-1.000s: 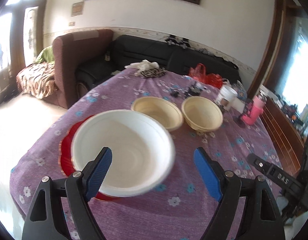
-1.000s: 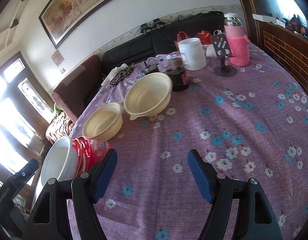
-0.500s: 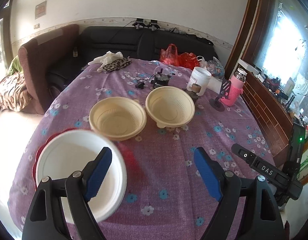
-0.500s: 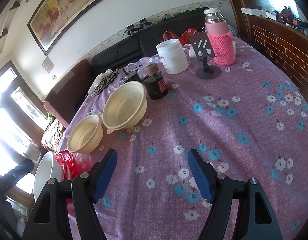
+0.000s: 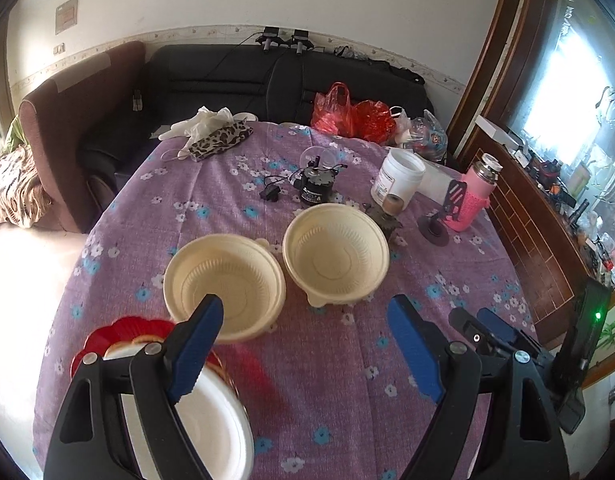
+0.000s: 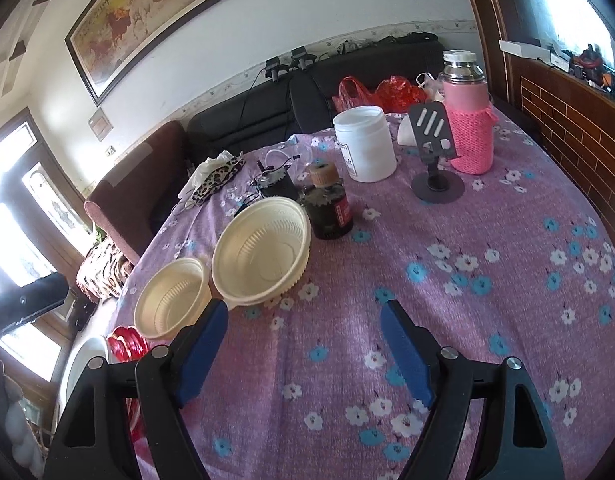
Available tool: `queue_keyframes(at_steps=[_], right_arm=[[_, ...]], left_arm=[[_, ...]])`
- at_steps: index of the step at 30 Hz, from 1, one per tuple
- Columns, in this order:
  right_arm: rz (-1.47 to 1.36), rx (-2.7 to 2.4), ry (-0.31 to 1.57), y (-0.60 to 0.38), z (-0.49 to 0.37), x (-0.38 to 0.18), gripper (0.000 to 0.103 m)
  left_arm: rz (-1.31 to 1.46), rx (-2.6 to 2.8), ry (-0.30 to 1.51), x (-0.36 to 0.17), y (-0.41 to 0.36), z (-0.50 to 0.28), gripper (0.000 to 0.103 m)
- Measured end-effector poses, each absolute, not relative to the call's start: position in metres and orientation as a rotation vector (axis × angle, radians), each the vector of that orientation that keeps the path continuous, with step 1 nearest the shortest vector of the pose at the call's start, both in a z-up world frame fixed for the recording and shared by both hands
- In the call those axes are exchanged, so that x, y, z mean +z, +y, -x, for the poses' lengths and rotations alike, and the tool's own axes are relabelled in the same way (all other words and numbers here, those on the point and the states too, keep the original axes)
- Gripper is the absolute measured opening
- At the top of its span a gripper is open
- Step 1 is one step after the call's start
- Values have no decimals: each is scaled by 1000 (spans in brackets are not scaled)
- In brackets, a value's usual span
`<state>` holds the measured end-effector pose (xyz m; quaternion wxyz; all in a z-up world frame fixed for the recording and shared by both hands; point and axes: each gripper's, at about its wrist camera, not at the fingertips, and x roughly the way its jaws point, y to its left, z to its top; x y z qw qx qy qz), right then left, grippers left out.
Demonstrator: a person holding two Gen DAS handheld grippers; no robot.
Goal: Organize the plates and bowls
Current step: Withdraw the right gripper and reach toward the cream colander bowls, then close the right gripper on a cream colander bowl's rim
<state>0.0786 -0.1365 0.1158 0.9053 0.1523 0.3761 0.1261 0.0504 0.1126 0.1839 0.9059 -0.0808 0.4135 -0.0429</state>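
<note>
- The left gripper [image 5: 307, 344] hung over the near part of the table [image 5: 331, 380], its blue fingers [image 5: 195, 344] spread wide with nothing between them. The right gripper [image 6: 303, 350] was likewise empty, its jaws opening over bare cloth.
- The white bowl [image 5: 211, 420] sat on the red plates [image 5: 127, 328] at the near left edge. Being so close to the drop, a careless knock from the left gripper could have tipped the stack off the table.
- The two cream bowls stood just beside each other at the middle: the left cream bowl [image 5: 223, 284] and the right cream bowl [image 5: 335, 254]. A finger going down between their rims would probably have shoved one aside rather than gripped it.
- These bowls looked thin and light; a hard squeeze on a rim risked buckling it or letting it slip out.
- Just beyond the right cream bowl stood a dark jar [image 6: 327, 210], with a white tub [image 6: 365, 144] farther off. A reach carried too far could have toppled the jar.
- With both grippers near each other, they might have collided.
</note>
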Motion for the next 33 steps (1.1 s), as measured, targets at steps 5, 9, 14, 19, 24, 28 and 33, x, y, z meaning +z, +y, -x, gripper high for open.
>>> queue_keyframes(at_steps=[5,9,14,19,24,28,33], right_arm=[[-347,262,809,-124,-110,103,83],[-368,247,815,-112,-135,93,83],[-425,239,840,-102,-168,74,83],[-422,240,860,-93,-187,52,83],[-401,247,870,-94,-193,37,83],[-431,267,895,-100,-202,27,83],[-489,301,940,-104,-208,11,83]], left_arm=[[158,-87,904,172,112,-101,84],[227,-75,973,152,121,-146,84],[267,-33,1027,129,126,-187,84],[237,-21,1067,112,120,-214,84],[179,-48,1111,93,107,-238,84],[168,-55,1154,73,99,-254,84],[131,-62,1192,57,83,-269,83]])
